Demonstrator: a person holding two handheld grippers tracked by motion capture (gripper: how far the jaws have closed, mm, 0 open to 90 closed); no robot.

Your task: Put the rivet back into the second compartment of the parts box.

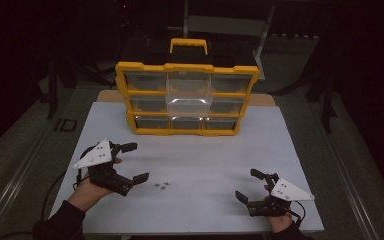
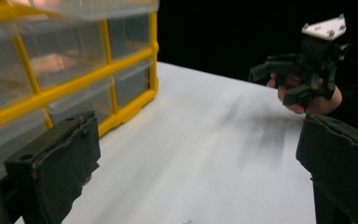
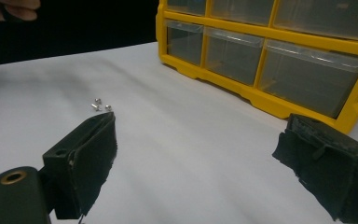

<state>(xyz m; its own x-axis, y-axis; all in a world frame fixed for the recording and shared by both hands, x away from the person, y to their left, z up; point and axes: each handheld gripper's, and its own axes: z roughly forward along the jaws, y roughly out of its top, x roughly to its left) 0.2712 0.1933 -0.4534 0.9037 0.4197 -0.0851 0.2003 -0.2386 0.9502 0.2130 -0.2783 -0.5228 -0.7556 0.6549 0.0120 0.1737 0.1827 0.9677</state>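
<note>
The small screws [image 1: 162, 185] lie loose in a tight cluster on the white table [image 1: 205, 160], in the lower centre-left of the high view. They sit just right of the left gripper [image 1: 134, 162], near its lower jaw, and well apart from the right gripper [image 1: 250, 184] at lower right. The left gripper is therefore judged the nearer tool. The cluster has no clear long axis; each screw is too small to read.

Both grippers are released, jaws spread wide and empty. In the right gripper view the screws [image 3: 100, 105] lie beyond its left jaw.

The yellow drawer organizer [image 1: 187, 97] stands at upper centre, one clear drawer [image 1: 189, 92] pulled forward. Nothing lies between the left gripper and the screws.
</note>
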